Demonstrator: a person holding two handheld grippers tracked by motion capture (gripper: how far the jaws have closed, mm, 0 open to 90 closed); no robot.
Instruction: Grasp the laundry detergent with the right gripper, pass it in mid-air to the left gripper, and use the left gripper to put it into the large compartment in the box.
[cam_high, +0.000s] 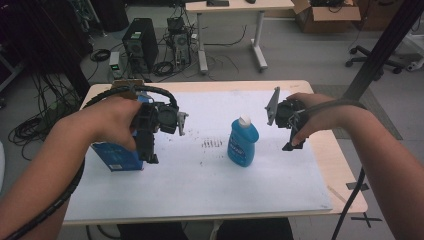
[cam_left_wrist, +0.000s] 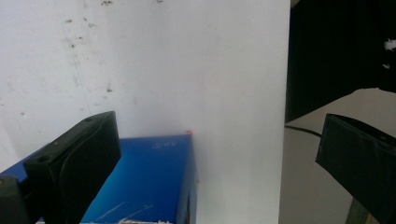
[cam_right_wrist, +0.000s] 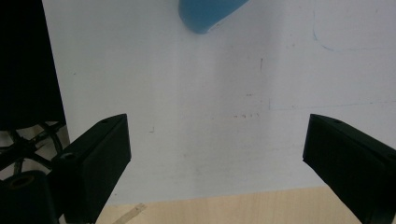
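Observation:
A blue box (cam_high: 117, 157) stands at the left of the white sheet (cam_high: 200, 185), and my left gripper (cam_high: 150, 155) hangs over its right end, pointing down. In the left gripper view my left gripper (cam_left_wrist: 219, 135) is open wide, with the blue box (cam_left_wrist: 149, 182) below, near the left jaw and untouched. A blue bottle (cam_high: 243, 141) with a white cap stands upright mid-table. To its right my right gripper (cam_high: 291, 144) hovers, apart from it. From the right gripper view, my right gripper (cam_right_wrist: 217, 130) is open over bare sheet, the blue bottle (cam_right_wrist: 208, 14) at the top edge.
The sheet covers most of a wooden table (cam_high: 340, 160), with bare wood along the right edge. Dark smudges (cam_high: 212, 143) mark the sheet left of the bottle. Beyond the table are a computer tower (cam_high: 140, 44), a desk (cam_high: 235, 7) and a dark slanting post (cam_high: 385, 45).

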